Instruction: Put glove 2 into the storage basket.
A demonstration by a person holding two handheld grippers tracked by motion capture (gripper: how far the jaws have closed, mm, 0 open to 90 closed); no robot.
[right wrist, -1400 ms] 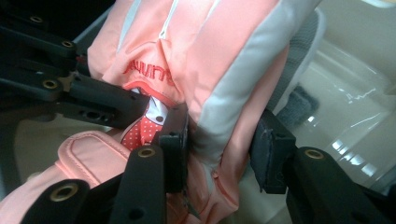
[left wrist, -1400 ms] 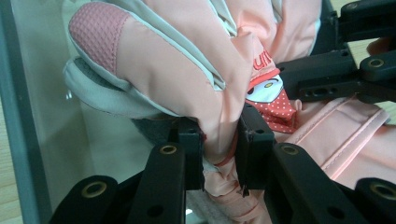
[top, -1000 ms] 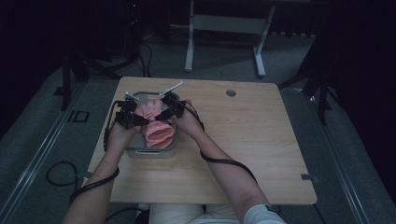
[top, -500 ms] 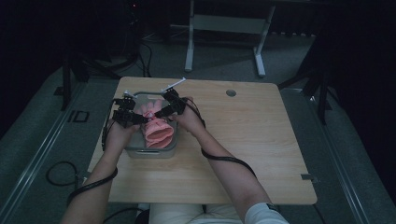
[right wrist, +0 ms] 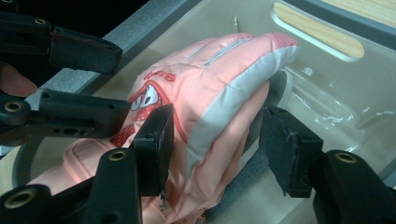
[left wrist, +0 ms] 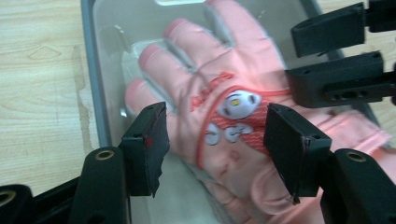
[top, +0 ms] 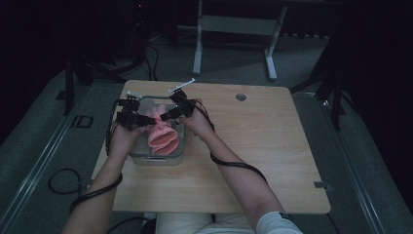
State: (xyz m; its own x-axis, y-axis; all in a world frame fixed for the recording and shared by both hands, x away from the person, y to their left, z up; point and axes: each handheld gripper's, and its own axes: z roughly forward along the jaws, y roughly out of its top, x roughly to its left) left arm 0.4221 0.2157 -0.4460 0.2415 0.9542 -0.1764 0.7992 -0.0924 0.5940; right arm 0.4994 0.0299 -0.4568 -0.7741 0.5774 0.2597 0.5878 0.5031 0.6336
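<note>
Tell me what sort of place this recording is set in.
Probably a lab or studio set up for recording, not a home. A lone wooden table stands on grey carpet amid a dark surround, a metal stand sits behind it, and cables trail across the floor.

The room is dim — its far side and both flanks sink into black. A wooden table (top: 253, 161) with rounded corners stands in the middle, its pale grain running left to right, with a round grommet hole (top: 240, 97) near the far edge and a small metal bracket (top: 321, 185) at the right edge. Under it lies grey carpet (top: 350, 161). A pale rail (top: 29, 180) runs slantwise across the floor at the left, and a black cable (top: 61, 183) loops just beside it. Beyond the table stands a grey metal frame (top: 234, 29) on two legs with splayed feet — more cables (top: 146, 53) trail on the floor to its left.
</note>
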